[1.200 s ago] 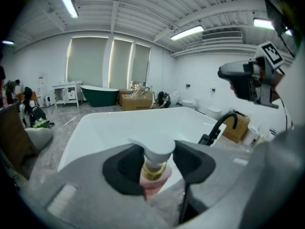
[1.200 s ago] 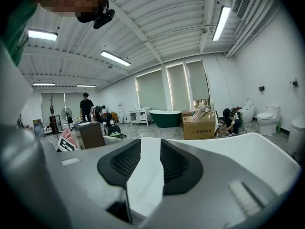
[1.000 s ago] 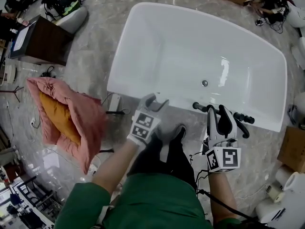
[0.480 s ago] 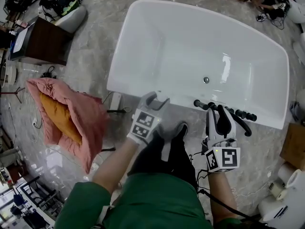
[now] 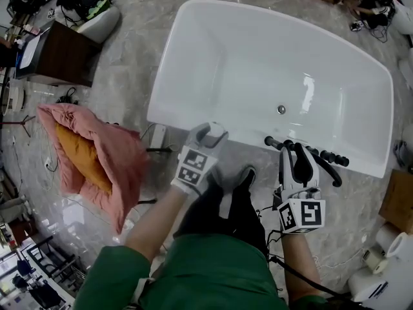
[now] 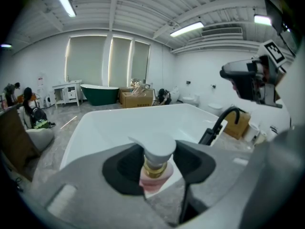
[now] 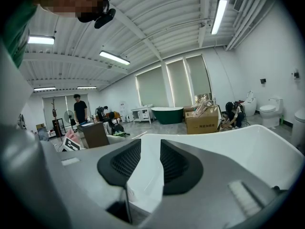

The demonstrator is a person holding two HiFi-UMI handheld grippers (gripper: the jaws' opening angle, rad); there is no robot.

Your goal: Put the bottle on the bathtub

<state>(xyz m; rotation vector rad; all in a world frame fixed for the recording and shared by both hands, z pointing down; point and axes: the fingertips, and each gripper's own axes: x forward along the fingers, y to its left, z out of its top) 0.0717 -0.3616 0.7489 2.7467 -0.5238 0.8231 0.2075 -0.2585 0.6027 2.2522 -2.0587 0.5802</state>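
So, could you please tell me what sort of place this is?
Probably a bathroom-fixture showroom: a white freestanding bathtub stands unplumbed on the floor, with a green bathtub and a toilet beyond it.

A glossy grey marbled floor (image 5: 122, 76) spreads across the room. At the far left stands a dark brown wooden cabinet (image 5: 55, 53). Nearer, a crumpled pink quilt (image 5: 116, 166) wraps an orange cushion (image 5: 74, 154). White walls (image 6: 33, 66) rise to a white ribbed ceiling (image 6: 143, 4) with lit tube lamps (image 6: 63, 0). Tall windows with pale blinds (image 6: 109, 61) stand behind a dark green tub (image 6: 99, 93).
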